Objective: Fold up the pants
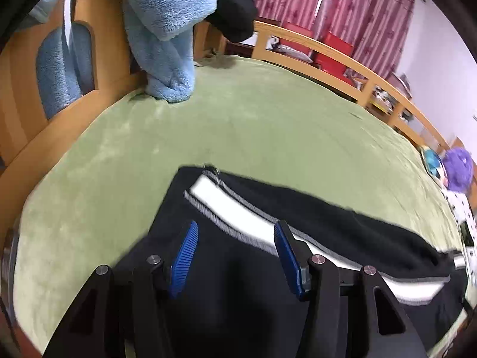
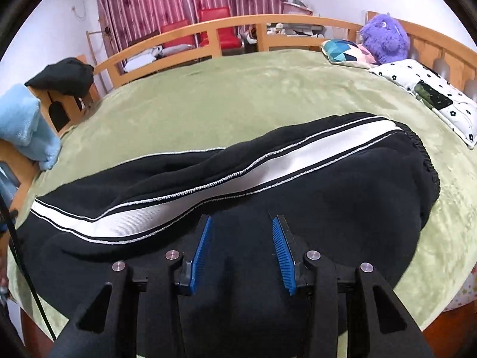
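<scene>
Black track pants (image 2: 342, 176) with a white side stripe lie lengthwise on the green bed cover (image 2: 238, 89), waistband to the right, leg ends to the left. In the right wrist view my right gripper (image 2: 242, 223) is open, its blue pads apart above the near edge of the pants, holding nothing. In the left wrist view the pants (image 1: 342, 214) show their leg end with the white stripe. My left gripper (image 1: 235, 229) is open over the black cloth near that leg end, holding nothing.
A wooden bed rail (image 2: 208, 32) runs around the far side. A blue fleece (image 1: 167, 29) and a black garment (image 1: 235, 12) hang over the footboard. A purple plush toy (image 2: 384, 38), a patterned pillow (image 2: 345, 50) and a dotted quilt (image 2: 432, 95) lie at the head end.
</scene>
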### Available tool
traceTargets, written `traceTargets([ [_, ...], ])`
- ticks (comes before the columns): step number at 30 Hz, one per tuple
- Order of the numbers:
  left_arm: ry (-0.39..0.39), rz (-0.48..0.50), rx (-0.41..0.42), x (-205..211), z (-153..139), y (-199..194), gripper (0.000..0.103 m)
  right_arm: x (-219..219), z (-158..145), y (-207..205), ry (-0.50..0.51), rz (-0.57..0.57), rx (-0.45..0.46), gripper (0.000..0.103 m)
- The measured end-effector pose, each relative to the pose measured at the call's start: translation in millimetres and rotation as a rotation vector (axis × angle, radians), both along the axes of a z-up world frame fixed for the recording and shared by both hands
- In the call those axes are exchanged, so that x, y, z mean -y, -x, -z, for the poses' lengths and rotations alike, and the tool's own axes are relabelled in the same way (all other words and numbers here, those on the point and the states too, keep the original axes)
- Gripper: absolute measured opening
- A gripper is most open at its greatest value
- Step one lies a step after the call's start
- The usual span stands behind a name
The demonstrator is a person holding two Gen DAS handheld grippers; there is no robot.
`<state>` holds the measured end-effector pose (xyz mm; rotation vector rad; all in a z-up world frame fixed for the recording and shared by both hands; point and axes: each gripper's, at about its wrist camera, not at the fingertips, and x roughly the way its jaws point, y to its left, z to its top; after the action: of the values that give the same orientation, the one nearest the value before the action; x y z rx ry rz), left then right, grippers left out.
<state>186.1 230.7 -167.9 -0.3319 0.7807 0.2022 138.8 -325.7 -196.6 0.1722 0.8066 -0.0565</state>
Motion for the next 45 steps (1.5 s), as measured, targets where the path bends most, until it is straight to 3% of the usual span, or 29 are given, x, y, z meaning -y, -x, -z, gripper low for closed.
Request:
traceTargets([
  [9,-0.094,-0.026,-0.128,-28,33,-75,0.049,11,20,-19,-0.027,0.045,-0.062,0.042],
  [13,-0.032,-0.012,-0.192,-33,53,-92,0.049,11,28,-27,-0.031,0.057,-0.091,0.042],
  [14,-0.019,0.009,-0.21,-31,58,-94,0.045,10,30,-29,-0.033,0.057,-0.096,0.042],
  [16,-0.071,0.039,-0.219,-22,61,-95,0.03,9,32,-32,-0.035,0.058,-0.1,0.042],
  [18,-0.088,0.083,-0.208,-15,56,-93,0.016,6,34,-36,-0.035,0.057,-0.103,0.042],
  [20,-0.053,0.064,-0.143,-21,41,-84,0.015,5,33,-39,-0.037,0.056,-0.102,0.042],
  [21,0.005,0.043,-0.079,-33,28,-75,0.014,5,34,-40,-0.038,0.056,-0.1,0.042],
  [25,0.078,-0.121,0.067,-80,-1,-49,0.014,5,29,-38,-0.033,0.062,-0.084,0.042],
  [26,0.112,-0.165,0.076,-91,2,-47,0.015,6,27,-37,-0.029,0.064,-0.08,0.042],
  [28,0.137,-0.182,0.016,-94,18,-56,0.015,8,26,-36,-0.026,0.063,-0.076,0.042],
  [31,0.023,-0.185,-0.091,-72,37,-71,0.021,13,25,-35,-0.029,0.073,-0.079,0.042],
  [34,-0.054,-0.211,-0.133,-55,34,-71,0.036,28,21,-32,-0.025,0.097,-0.079,0.042],
  [36,-0.052,-0.185,-0.104,-46,22,-66,0.063,43,14,-25,-0.005,0.135,-0.059,0.043],
  [37,-0.051,-0.178,-0.091,-43,17,-62,0.067,51,13,-23,0.005,0.151,-0.051,0.047],
  [40,-0.066,-0.145,-0.048,-22,0,-54,0.07,89,6,-10,0.051,0.263,-0.017,0.065],
  [42,-0.057,-0.119,-0.036,-6,-7,-52,0.074,120,8,-4,0.05,0.355,-0.02,0.069],
  [45,0.0,-0.072,-0.024,18,-7,-52,0.074,170,22,1,-0.11,0.44,-0.013,0.07],
])
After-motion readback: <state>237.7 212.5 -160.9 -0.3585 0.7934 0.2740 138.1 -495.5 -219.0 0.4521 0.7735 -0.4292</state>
